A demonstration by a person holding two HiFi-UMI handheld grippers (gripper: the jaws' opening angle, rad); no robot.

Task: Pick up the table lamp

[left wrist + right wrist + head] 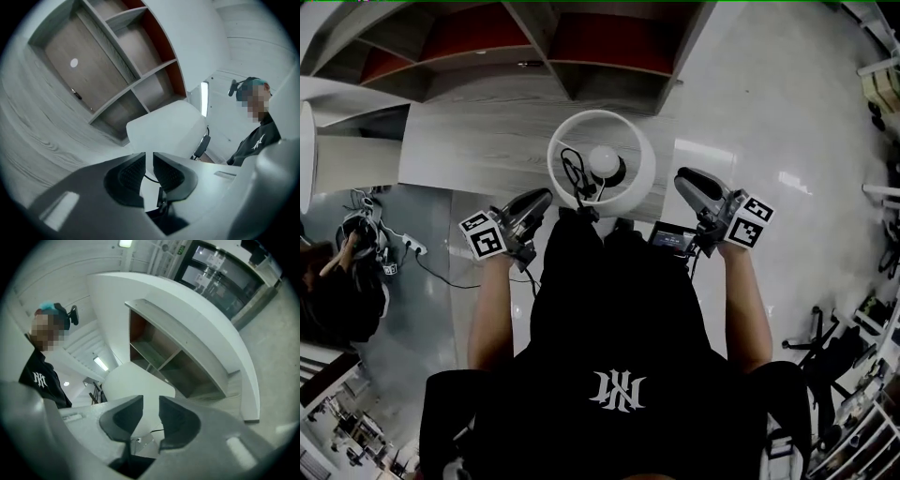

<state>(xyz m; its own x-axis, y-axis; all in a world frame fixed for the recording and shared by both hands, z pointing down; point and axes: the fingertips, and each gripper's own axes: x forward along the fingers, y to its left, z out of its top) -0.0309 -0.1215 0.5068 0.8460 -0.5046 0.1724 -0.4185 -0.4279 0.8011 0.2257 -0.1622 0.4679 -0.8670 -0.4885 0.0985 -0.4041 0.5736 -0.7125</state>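
The table lamp's round white shade (567,141) is seen from above in the head view, with its bulb (605,161) in the middle and a black cable (573,174) inside the rim. My left gripper (546,199) sits at the shade's lower left and my right gripper (682,180) at its right, both level and pointing at it. In the left gripper view the shade (164,124) lies just beyond the left gripper (149,161), whose jaws stand a narrow gap apart and hold nothing. The right gripper (151,404) shows a wider gap, with the shade (136,380) beyond it.
The lamp stands on a pale wood-grain top (478,141). Behind it is an open shelf unit with red back panels (581,47). Another person (342,272) crouches on the floor at the left beside cables. Glossy floor (787,131) spreads to the right.
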